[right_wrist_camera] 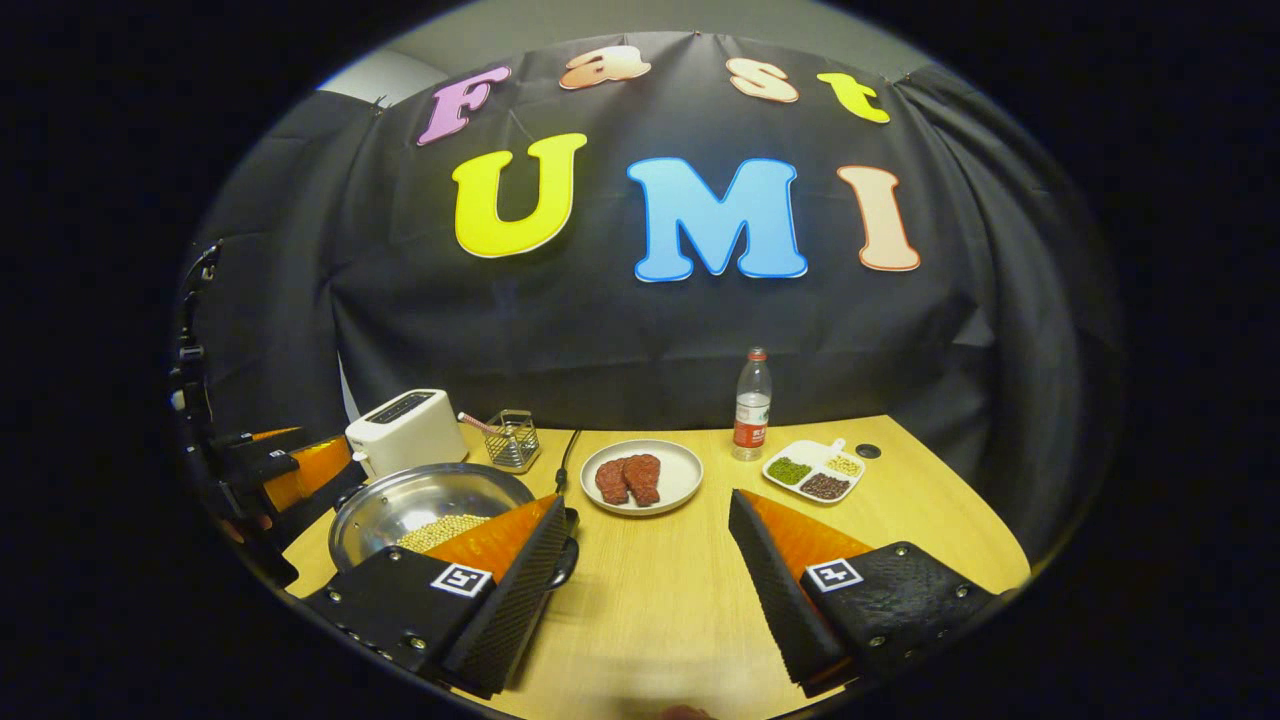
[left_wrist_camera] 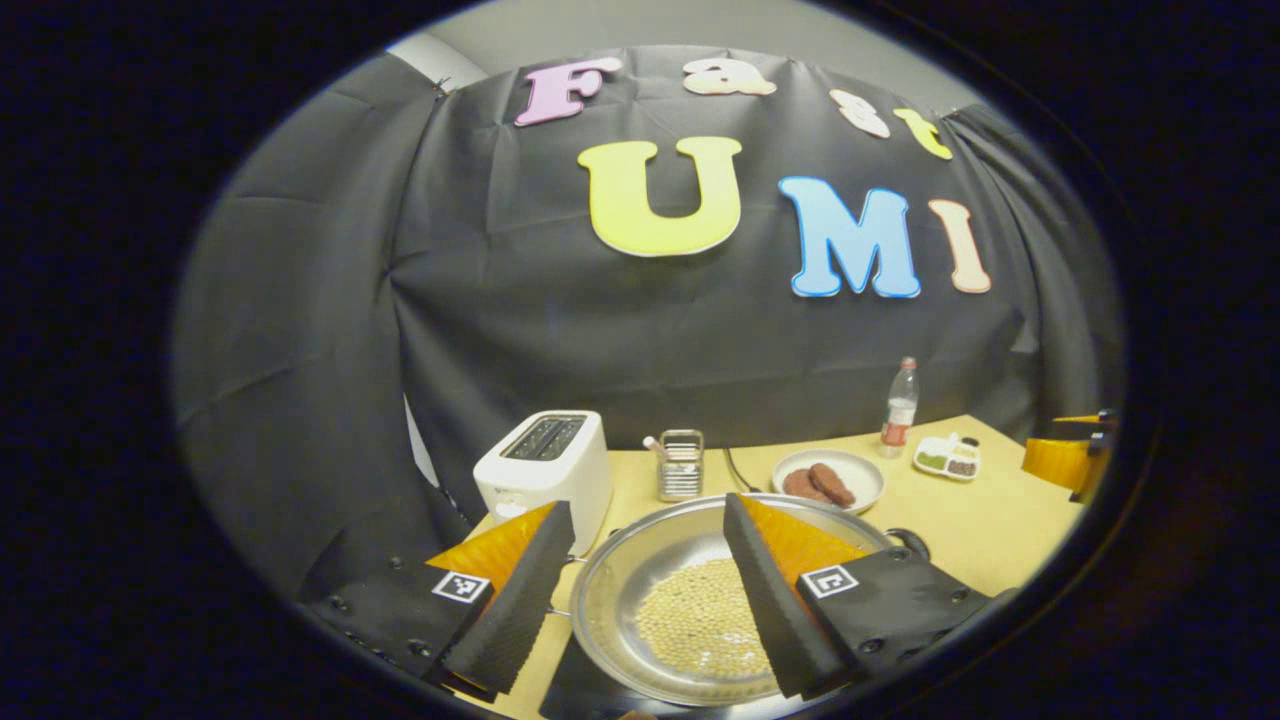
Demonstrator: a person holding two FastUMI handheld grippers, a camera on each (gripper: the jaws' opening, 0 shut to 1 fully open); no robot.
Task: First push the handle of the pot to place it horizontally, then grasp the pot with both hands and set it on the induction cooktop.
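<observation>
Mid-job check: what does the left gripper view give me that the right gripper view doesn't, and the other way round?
Left gripper view: a dark slab under the pot's near edge, likely the cooktop, and the right gripper at the far right.
Right gripper view: the left gripper beside the pot, and a small dark hole in the table.
Both: pot with beans, toaster, wire basket, plate, bottle, divided dish.
</observation>
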